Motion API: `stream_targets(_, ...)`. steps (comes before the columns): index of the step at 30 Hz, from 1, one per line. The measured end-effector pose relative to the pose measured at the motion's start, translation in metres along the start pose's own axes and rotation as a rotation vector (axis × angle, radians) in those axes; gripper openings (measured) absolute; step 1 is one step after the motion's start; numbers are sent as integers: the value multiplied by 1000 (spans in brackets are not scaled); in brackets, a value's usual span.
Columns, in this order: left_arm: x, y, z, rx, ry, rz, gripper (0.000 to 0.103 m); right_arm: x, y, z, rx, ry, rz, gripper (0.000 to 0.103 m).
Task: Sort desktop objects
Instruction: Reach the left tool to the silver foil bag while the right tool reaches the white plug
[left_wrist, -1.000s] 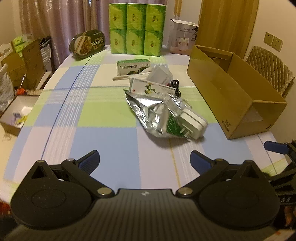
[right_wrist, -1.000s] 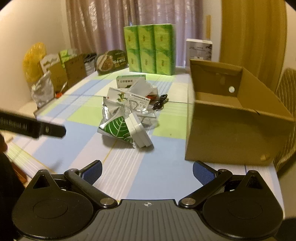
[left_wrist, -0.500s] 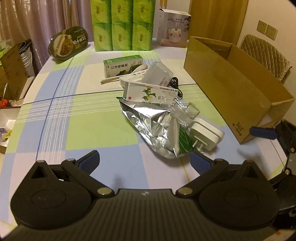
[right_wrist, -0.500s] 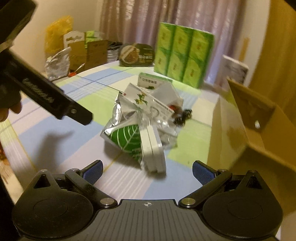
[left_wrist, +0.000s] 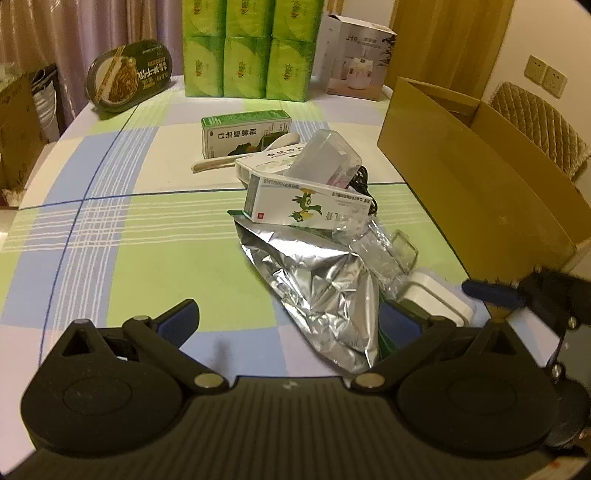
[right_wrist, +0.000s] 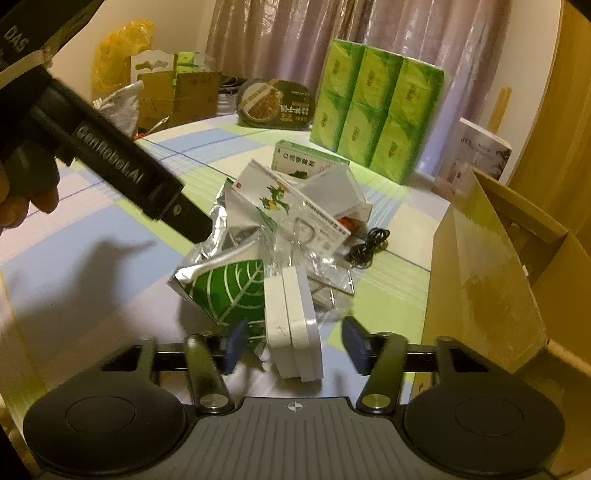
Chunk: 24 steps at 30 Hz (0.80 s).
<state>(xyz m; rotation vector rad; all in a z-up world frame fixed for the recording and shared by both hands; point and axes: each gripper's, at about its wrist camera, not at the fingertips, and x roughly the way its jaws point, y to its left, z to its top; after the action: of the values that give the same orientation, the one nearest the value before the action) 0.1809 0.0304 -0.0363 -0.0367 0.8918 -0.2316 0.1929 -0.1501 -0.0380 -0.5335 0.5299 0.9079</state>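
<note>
Silver foil pouch with a green leaf print (right_wrist: 225, 291) still lies heaped with the white rectangular plug adapter (right_wrist: 293, 321), the white medicine carton with a green bird (left_wrist: 306, 208) and the clear plastic case (left_wrist: 321, 162) on my checked worktop (left_wrist: 110, 229); the open brown cardboard box (right_wrist: 491, 273) beside them shows nothing sorted in as far as I see, so I judge the job barely begun. Right tongs (right_wrist: 293, 345) have just been closing and now straddle the adapter, pads apparently not yet pressing. Left tongs (left_wrist: 284, 321) stand spread, one finger near the pouch. Compared with a second ago, both views sit much closer to the heap and lower.
</note>
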Motion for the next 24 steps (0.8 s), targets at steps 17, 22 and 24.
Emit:
stream_targets(17,46,-15,4,-5,67,-45,102,2,-6,-4,37,-4,-30,29)
stream_targets(22,57,-12,0,-10,92,-66,97,3,-6,-3,40,0,-36,29)
stream_targets(24,55,-10,1,-3,95,-64,93,4,-6,-2,41,3,-37,29)
